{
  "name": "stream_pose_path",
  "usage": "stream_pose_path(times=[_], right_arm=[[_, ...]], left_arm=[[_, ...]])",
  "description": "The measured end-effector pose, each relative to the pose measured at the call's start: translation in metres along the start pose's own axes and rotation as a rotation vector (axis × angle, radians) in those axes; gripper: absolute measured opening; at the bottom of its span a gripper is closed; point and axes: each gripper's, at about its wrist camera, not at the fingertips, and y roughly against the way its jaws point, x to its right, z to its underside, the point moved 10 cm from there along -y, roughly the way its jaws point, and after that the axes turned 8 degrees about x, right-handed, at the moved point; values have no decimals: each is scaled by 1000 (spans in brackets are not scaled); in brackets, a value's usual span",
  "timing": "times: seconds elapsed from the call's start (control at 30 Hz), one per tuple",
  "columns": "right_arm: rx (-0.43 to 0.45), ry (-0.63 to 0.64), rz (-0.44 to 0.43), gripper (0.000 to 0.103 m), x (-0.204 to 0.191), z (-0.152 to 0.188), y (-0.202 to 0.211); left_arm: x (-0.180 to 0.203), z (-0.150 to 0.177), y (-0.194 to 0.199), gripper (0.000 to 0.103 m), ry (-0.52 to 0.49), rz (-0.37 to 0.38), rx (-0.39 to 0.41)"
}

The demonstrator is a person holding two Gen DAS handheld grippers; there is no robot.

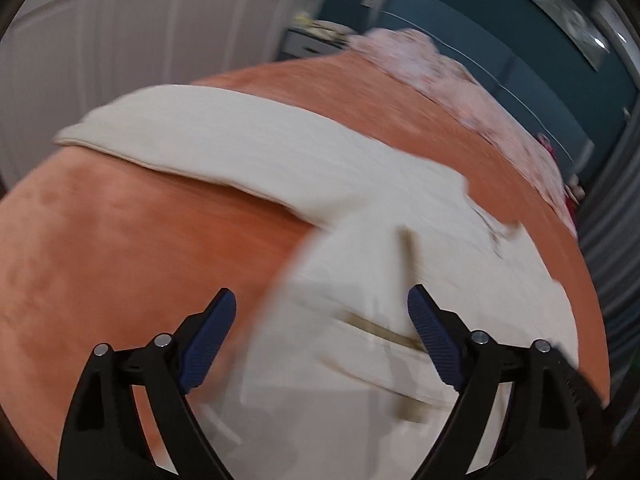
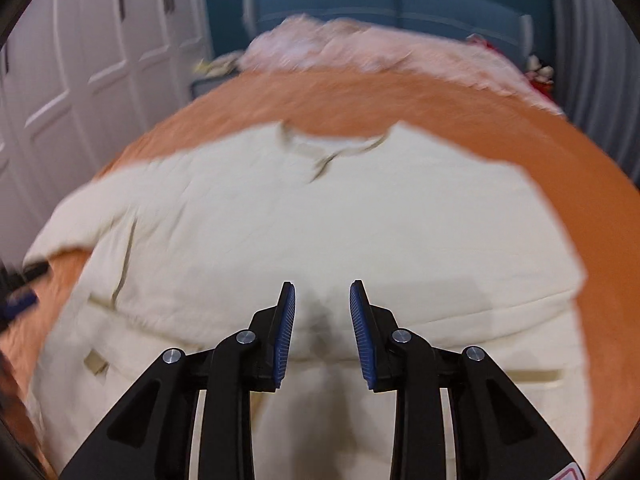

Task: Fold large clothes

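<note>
A large cream jacket (image 2: 320, 216) lies spread on an orange bed cover (image 2: 440, 96), collar at the far side. In the left wrist view the jacket (image 1: 360, 264) shows with one long sleeve (image 1: 208, 136) stretched out to the left. My left gripper (image 1: 322, 300) is open wide and empty, above the jacket's left edge. My right gripper (image 2: 322, 292) is partly open and empty, above the jacket's lower middle, where a fold crosses the cloth. The left gripper's blue tip (image 2: 18, 300) shows at the left edge of the right wrist view. Both views are blurred.
A pink fluffy blanket (image 2: 360, 48) lies along the far edge of the bed. White wardrobe doors (image 2: 80, 60) stand to the left, a teal headboard (image 2: 380, 4) and wall behind. A grey curtain (image 2: 592, 60) hangs at the right.
</note>
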Motion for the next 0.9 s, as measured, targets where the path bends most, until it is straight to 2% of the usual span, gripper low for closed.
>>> stream_pose_path(times=[0.1, 0.23, 0.43, 0.57, 0.63, 0.7, 0.73, 0.8, 0.9], right_arm=[[-46, 20, 15, 29, -11, 20, -14], [-49, 37, 42, 29, -8, 28, -16], [-42, 54, 65, 30, -15, 33, -17], [-36, 77, 87, 30, -16, 34, -19], [-35, 76, 89, 30, -18, 34, -20], [-33, 69, 85, 31, -17, 35, -20], [-33, 65, 82, 31, -17, 35, -20], [-32, 60, 80, 31, -18, 35, -20], [-29, 55, 76, 31, -17, 35, -21]], left_arm=[[-56, -31, -7, 85, 47, -89, 14], [-138, -73, -27, 85, 146, -198, 23], [-218, -101, -56, 85, 344, -257, 15], [-236, -116, -68, 82, 402, -247, 33], [-236, -122, -73, 62, 414, -247, 38], [-236, -123, -72, 33, 404, -252, 20], [-232, -125, -71, 23, 399, -247, 16], [-219, -138, -65, 13, 371, -221, 33], [-182, -166, -45, 8, 271, -182, 102]])
